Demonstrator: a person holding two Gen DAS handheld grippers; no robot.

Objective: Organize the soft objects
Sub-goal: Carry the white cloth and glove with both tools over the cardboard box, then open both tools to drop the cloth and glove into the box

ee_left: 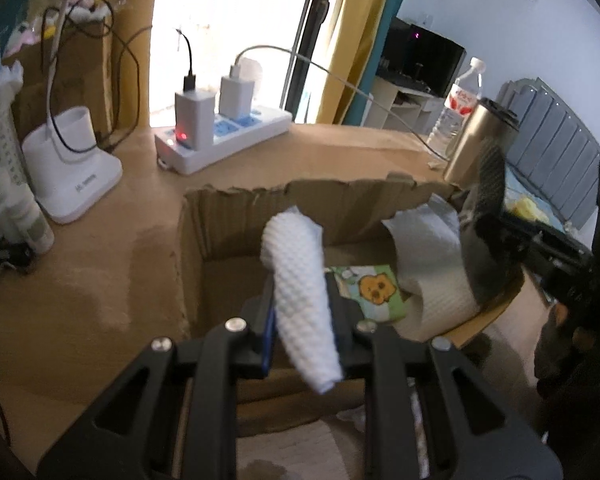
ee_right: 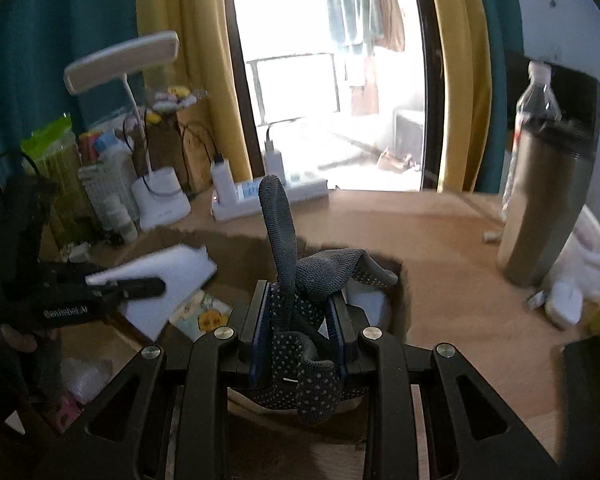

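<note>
My left gripper (ee_left: 302,312) is shut on a white textured cloth (ee_left: 298,280) and holds it over an open cardboard box (ee_left: 236,212). Inside the box lie a tissue pack with a cartoon print (ee_left: 374,292) and a paper roll (ee_left: 432,280). My right gripper (ee_right: 300,312) is shut on a grey dotted glove (ee_right: 292,264), held over the box's right side (ee_right: 400,280). The right gripper and its glove show in the left wrist view (ee_left: 488,208). The left gripper with the white cloth (ee_right: 160,280) shows at left in the right wrist view.
A white power strip with chargers (ee_left: 224,136) and a white lamp base (ee_left: 74,168) stand on the brown table behind the box. A steel tumbler (ee_right: 540,200) and a water bottle (ee_right: 534,100) stand at the right. A white basket (ee_right: 108,192) sits at the left.
</note>
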